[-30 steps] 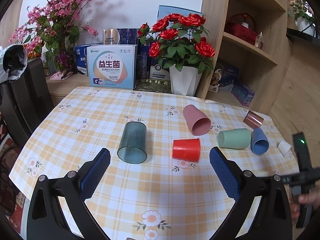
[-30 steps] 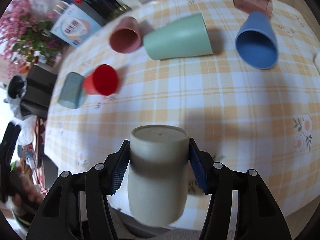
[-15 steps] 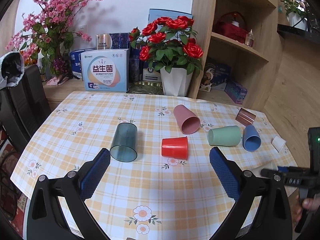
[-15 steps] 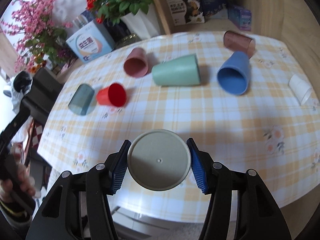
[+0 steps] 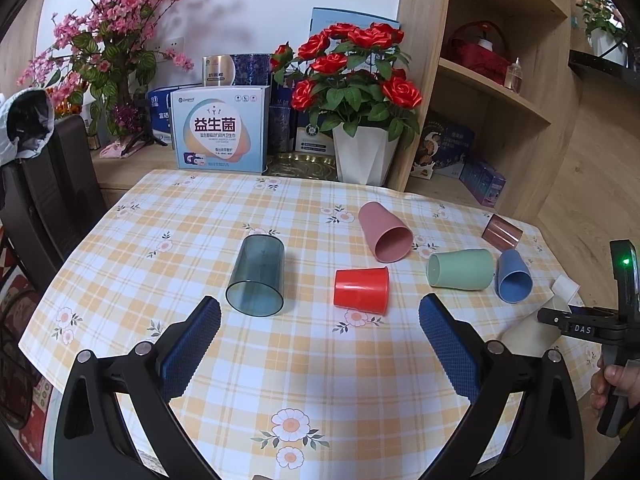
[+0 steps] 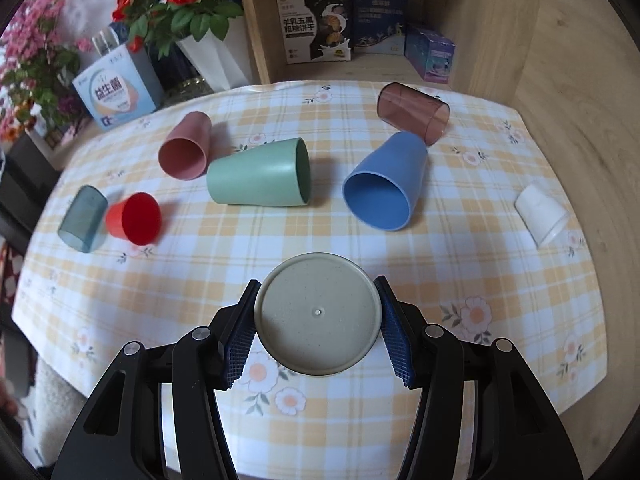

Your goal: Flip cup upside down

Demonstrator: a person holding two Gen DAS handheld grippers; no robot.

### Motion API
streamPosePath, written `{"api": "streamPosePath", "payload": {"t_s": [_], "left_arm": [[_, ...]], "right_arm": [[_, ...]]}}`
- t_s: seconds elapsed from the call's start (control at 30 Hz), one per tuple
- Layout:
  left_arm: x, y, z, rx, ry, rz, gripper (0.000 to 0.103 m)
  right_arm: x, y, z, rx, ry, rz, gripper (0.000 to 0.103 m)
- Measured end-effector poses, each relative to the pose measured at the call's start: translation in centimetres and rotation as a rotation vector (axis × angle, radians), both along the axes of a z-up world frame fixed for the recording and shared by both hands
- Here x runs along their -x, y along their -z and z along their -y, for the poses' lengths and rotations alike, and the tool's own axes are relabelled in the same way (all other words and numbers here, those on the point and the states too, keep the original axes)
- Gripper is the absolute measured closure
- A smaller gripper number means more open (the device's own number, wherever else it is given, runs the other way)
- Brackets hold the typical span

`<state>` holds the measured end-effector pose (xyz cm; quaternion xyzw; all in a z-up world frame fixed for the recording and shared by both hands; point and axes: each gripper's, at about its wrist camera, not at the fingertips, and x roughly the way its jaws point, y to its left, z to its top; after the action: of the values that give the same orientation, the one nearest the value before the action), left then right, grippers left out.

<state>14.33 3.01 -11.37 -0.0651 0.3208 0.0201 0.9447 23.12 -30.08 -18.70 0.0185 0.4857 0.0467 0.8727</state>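
My right gripper (image 6: 318,334) is shut on a beige cup (image 6: 318,314) and holds it above the near part of the table, its flat base facing the camera. In the left wrist view the beige cup (image 5: 528,332) shows at the right, held by the right gripper (image 5: 580,326). My left gripper (image 5: 320,344) is open and empty above the table's near edge. Several cups lie on their sides: grey-blue (image 5: 258,276), red (image 5: 362,290), pink (image 5: 386,232), green (image 5: 460,269), blue (image 5: 513,277), brown (image 5: 502,232).
The table has a checked yellow cloth (image 5: 280,360). A small white cup (image 6: 540,212) lies at the right. A rose pot (image 5: 362,152), a box (image 5: 218,132) and wooden shelves (image 5: 500,92) stand behind the table. A dark chair (image 5: 48,184) stands at the left.
My right gripper has tilted up with the beige cup, so its base now faces the camera instead of its side. The left gripper has drawn back a little.
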Motion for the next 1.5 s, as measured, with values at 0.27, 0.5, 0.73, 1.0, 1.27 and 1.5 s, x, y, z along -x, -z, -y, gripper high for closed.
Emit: {"api": "streamPosePath", "payload": {"t_s": [0.27, 0.5, 0.73, 1.0, 1.27, 1.5], "left_arm": [[-0.4, 0.6, -1.0, -0.013, -0.059, -0.013, 0.006], [-0.5, 0.5, -0.6, -0.046, -0.060, -0.018, 0.006], [-0.3, 0.2, -0.2, -0.057, -0.049, -0.018, 0.006], [0.2, -1.5, 0.7, -0.114, -0.047, 0.007, 0.006], [2.3, -5.6, 2.1, -0.158, -0.016, 0.099, 0.006], [5.0, -9.9, 3.8, -0.171, 0.013, 0.152, 0.006]], "right_arm": [[-0.3, 0.8, -2.2, 0.024, -0.028, 0.015, 0.048], [-0.1, 1.3, -3.5, 0.039, -0.044, 0.024, 0.048], [0.0, 1.3, -3.4, 0.019, -0.032, 0.021, 0.048], [0.4, 0.1, -3.1, -0.027, -0.016, 0.031, 0.047], [4.2, -6.4, -3.1, -0.111, -0.031, 0.149, 0.030], [9.7, -13.9, -3.0, -0.151, -0.039, 0.304, 0.015]]}}
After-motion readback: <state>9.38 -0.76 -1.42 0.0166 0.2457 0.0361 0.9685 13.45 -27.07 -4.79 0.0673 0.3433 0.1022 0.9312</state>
